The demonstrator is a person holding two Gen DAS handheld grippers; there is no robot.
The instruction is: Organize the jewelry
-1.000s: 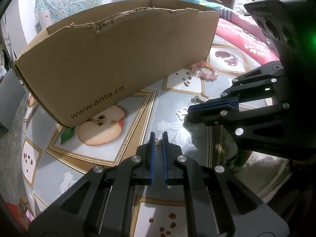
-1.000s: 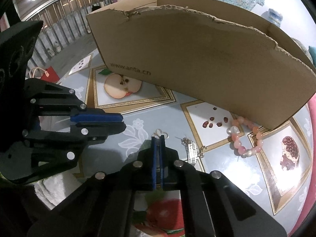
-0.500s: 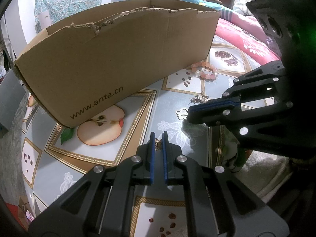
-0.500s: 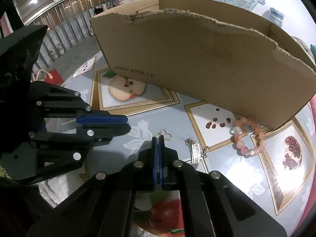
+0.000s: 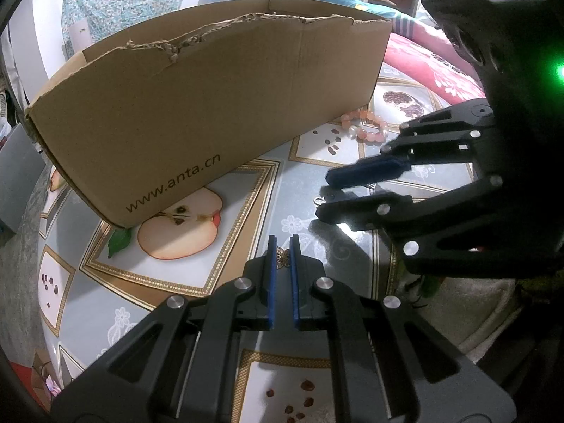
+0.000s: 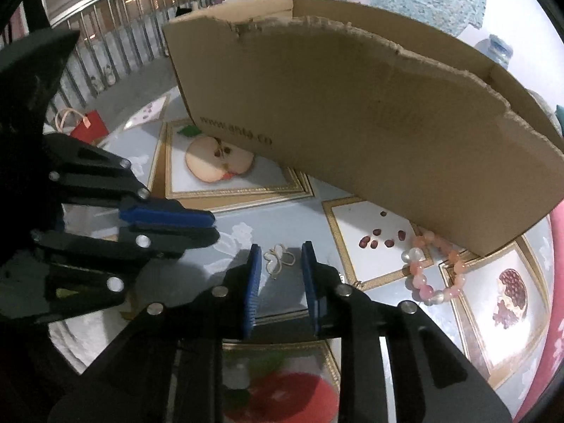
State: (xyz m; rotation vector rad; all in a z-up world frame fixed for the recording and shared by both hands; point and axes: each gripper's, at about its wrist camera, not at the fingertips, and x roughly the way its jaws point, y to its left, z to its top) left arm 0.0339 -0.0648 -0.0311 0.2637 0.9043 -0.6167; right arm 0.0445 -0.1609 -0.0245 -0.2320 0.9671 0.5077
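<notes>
Now the right gripper (image 6: 278,257), clamped a second ago, is opening around the butterfly pendant (image 6: 276,262) on the tablecloth (image 6: 282,218); left gripper (image 5: 282,246) stays narrow, at nine o'clock.

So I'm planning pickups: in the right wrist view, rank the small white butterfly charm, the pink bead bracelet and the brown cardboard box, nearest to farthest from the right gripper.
1. Small white butterfly charm, lying between the opening right gripper's fingertips.
2. Pink bead bracelet, off to the right.
3. Brown cardboard box, behind.
</notes>
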